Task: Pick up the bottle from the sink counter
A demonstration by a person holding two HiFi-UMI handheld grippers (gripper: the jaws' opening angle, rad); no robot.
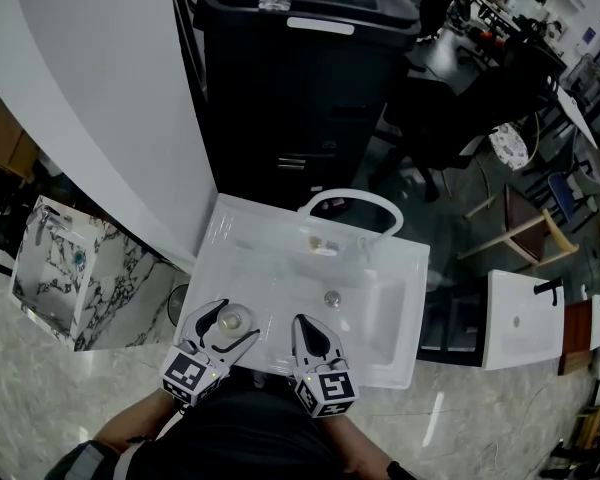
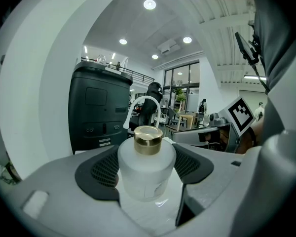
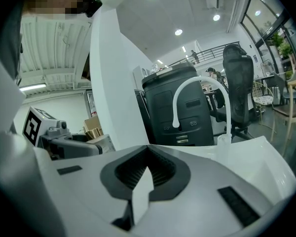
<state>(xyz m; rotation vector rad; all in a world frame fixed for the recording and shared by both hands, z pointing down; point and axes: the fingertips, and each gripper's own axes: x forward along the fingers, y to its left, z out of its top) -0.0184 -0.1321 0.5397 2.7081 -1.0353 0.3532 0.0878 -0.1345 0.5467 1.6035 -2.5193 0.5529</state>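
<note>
Two grippers are parked at the bottom of the frame, along the near edge of the white sink counter [image 1: 408, 298]. The frosted bottle [image 1: 232, 319] with the gold cap is stood on the counter's lower-left corner, pinched between the left gripper's [image 1: 237, 321] jaws. Just to its right, the right gripper's [image 1: 308, 324] jaws are pressed together with nothing in them.

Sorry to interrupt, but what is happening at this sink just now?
A person holds a gripper in each hand over a white sink. The left gripper has a frosted, gold-capped bottle between its jaws, pressed on both sides, at the sink's near left corner. The right gripper hovers beside it, jaws together and empty.
</note>
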